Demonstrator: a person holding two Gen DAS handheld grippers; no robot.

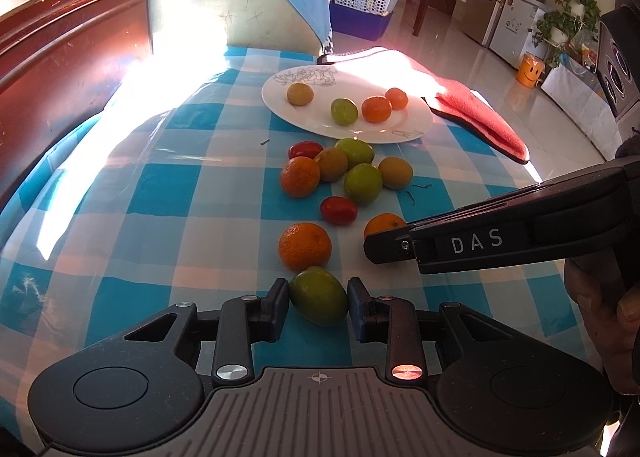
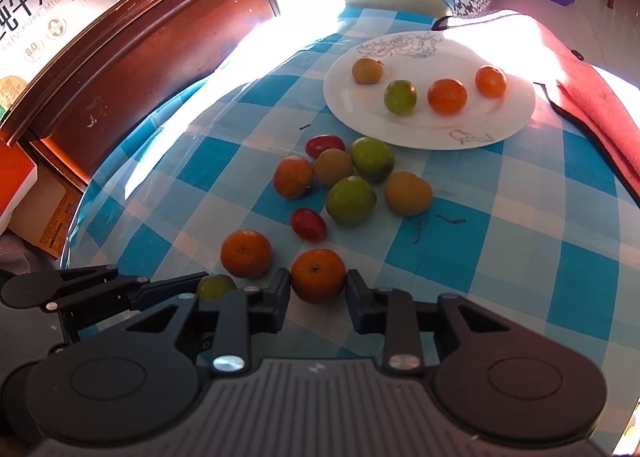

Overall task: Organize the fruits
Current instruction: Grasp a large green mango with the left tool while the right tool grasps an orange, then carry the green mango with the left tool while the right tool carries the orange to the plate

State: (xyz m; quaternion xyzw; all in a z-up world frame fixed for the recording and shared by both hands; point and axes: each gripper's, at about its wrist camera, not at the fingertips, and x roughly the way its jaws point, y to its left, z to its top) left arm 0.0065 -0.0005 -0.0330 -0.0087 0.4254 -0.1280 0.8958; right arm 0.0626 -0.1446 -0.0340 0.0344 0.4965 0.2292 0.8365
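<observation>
Gripping a green fruit [image 1: 318,295], left tool [image 1: 318,293]; right tool [image 2: 318,283] clamps an orange [image 2: 318,276].

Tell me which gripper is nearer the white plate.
Neither, clearly. The left gripper, shut on a green fruit, and the right gripper, shut on an orange, both sit well short of the plate.

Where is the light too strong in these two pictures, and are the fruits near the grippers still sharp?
Left wrist view: sunlight washes out the tablecloth left of the plate; the green fruit is sharp. Right wrist view: glare above the plate; the orange is sharp.
</observation>
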